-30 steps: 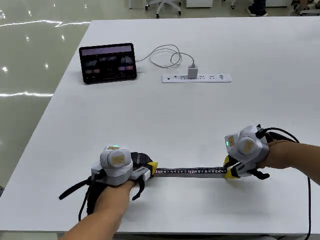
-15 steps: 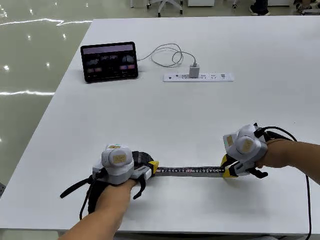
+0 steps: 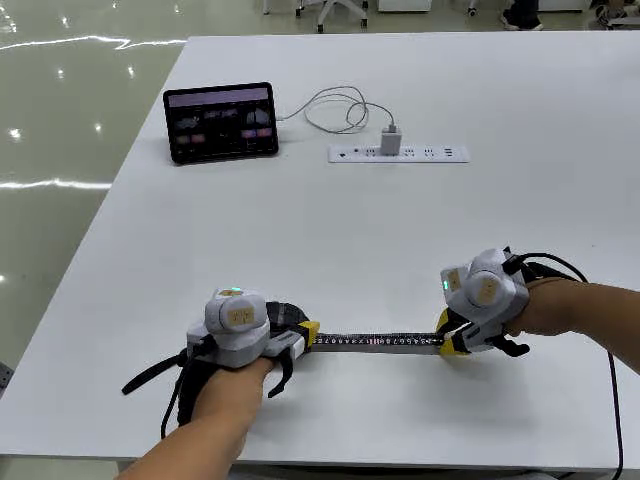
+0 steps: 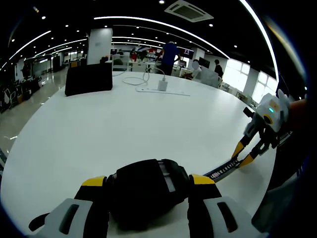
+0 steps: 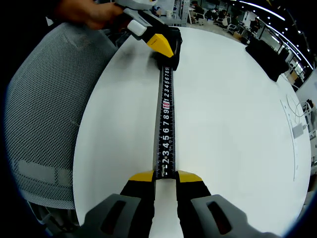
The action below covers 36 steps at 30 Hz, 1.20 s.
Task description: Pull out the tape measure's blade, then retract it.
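Note:
The black tape measure case (image 4: 146,191) sits clamped between the yellow-tipped jaws of my left gripper (image 3: 292,338), low on the white table (image 3: 330,230). Its dark blade (image 3: 375,341) with white numbers runs flat over the table to my right gripper (image 3: 447,337), which is shut on the blade's end. In the right gripper view the blade (image 5: 166,124) stretches from my right gripper (image 5: 165,176) up to the case (image 5: 171,49) held by the left gripper (image 5: 161,43). The left gripper view shows the right gripper (image 4: 245,154) at the far right pinching the blade (image 4: 223,171).
A dark tablet (image 3: 221,122) stands at the back left of the table. A white power strip (image 3: 398,153) with a charger and coiled cable (image 3: 335,110) lies behind the centre. The table's near edge runs just below both hands.
The right gripper has moved slightly left toward the case with the blade's end, so the exposed blade is a little shorter. The left gripper holds still.

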Tool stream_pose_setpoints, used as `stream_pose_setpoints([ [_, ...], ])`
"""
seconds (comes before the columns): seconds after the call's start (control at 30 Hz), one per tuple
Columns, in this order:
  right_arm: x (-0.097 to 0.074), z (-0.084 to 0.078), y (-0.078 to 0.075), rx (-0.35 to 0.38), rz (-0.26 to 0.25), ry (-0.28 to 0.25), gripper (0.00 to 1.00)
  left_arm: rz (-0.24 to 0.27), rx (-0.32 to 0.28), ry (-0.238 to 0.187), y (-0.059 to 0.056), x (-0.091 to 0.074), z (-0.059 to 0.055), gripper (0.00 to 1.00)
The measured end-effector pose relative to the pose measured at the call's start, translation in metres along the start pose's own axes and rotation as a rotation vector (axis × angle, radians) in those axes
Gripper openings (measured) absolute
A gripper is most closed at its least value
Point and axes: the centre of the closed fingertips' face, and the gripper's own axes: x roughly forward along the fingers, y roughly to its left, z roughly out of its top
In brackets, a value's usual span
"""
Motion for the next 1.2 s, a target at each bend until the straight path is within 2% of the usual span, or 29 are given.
stream_pose_setpoints([
  [0.33,0.003,0.007,-0.001,-0.018,0.001,-0.01,0.11,-0.001,-0.003,0.001,0.0,0.0,0.0,0.6],
  [0.73,0.008,0.021,-0.001,0.007,0.008,-0.033,0.11,-0.002,-0.004,0.003,0.0,0.0,0.0,0.6],
  [1.2,0.011,0.027,-0.002,0.018,0.002,-0.044,0.11,-0.003,-0.008,0.005,0.0,0.0,-0.001,0.6],
])
